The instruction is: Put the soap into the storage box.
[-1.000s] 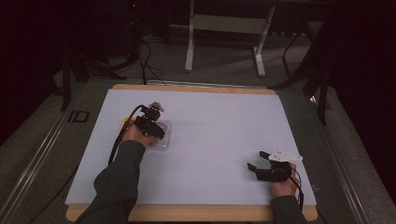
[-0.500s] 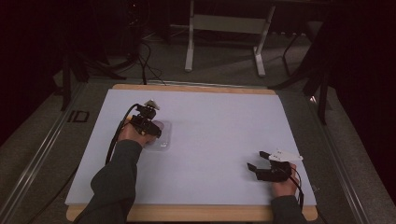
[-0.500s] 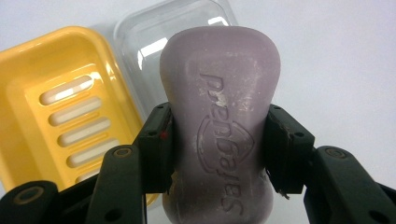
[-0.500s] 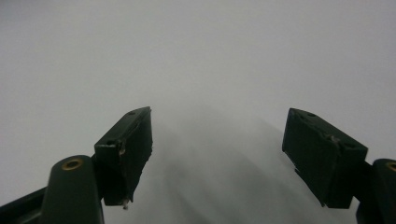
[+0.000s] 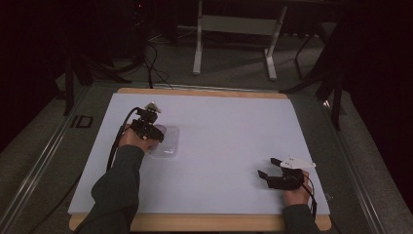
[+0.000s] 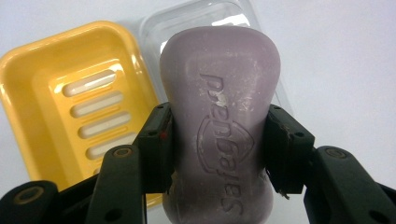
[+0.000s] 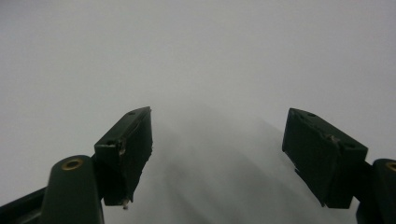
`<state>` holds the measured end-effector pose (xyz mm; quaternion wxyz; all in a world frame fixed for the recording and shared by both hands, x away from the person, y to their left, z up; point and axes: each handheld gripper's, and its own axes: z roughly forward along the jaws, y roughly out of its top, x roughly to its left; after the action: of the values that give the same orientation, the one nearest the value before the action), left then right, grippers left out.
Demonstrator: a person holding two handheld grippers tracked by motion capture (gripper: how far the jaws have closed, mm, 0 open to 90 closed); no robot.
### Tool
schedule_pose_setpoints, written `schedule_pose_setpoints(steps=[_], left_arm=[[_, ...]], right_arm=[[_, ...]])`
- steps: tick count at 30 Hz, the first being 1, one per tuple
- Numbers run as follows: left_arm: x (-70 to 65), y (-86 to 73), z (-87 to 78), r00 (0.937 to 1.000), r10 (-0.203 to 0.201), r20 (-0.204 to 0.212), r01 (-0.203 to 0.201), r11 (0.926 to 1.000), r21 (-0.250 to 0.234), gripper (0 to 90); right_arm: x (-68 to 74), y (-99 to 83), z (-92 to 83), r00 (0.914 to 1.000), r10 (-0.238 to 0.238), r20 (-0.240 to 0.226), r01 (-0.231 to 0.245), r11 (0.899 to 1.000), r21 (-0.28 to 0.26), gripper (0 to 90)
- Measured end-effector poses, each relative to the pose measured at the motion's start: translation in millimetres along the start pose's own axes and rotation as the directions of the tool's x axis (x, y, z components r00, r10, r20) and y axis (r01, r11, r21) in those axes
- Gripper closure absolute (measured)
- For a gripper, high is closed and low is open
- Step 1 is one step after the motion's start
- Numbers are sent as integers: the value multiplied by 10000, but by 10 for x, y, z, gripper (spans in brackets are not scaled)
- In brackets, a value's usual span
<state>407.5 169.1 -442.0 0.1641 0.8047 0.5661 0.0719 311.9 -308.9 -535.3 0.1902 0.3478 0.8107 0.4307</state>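
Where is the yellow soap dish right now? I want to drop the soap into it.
In the left gripper view, the yellow soap dish lies on the table left of the purple soap bar, beside the clear lid.

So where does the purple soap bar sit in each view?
High view: the soap bar is hidden under the left gripper, left of centre, over the clear tray.
Left gripper view: soap bar at centre, clamped between the jaws.
Right gripper view: not in it.
Shared landmark: the clear tray.
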Motion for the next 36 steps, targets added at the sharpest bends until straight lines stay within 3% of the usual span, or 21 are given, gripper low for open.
schedule_pose_setpoints(steps=[23,36], left_arm=[[123,-14,-36,9978,-574,-341,566,9981,-240,501],[212,-38,-90,9919,-1027,-751,995,9940,-444,501]], right_arm=[[-1,-2,-6,10000,69,-20,-70,10000,-49,239],[0,-2,-7,10000,81,-25,-81,10000,-48,239]])
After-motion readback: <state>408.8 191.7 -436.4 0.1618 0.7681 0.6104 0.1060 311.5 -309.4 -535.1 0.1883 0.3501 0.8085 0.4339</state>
